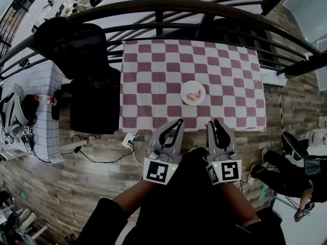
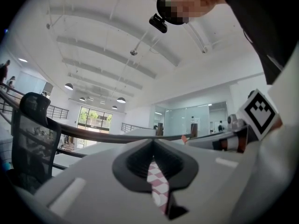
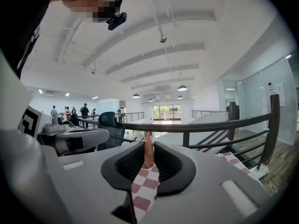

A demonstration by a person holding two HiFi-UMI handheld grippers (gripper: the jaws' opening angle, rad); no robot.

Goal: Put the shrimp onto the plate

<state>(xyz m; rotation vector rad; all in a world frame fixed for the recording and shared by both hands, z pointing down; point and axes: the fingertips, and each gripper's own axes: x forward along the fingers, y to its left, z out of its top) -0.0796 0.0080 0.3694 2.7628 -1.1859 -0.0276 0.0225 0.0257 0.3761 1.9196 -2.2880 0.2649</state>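
Right gripper (image 1: 215,126) pinching pink piece, likely shrimp (image 3: 148,150); left gripper (image 1: 172,129) near-closed, empty; plate (image 1: 202,87) on checked cloth (image 1: 153,75).

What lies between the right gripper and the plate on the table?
Only bare checkered cloth; the head view shows nothing else between the right gripper, shut on a shrimp, and the plate.

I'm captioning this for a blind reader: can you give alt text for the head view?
A small round white plate holding orange-pink shrimp sits on a red-and-white checked tablecloth; nearer the person, the left tongs and right tongs are held side by side at the table's near edge.
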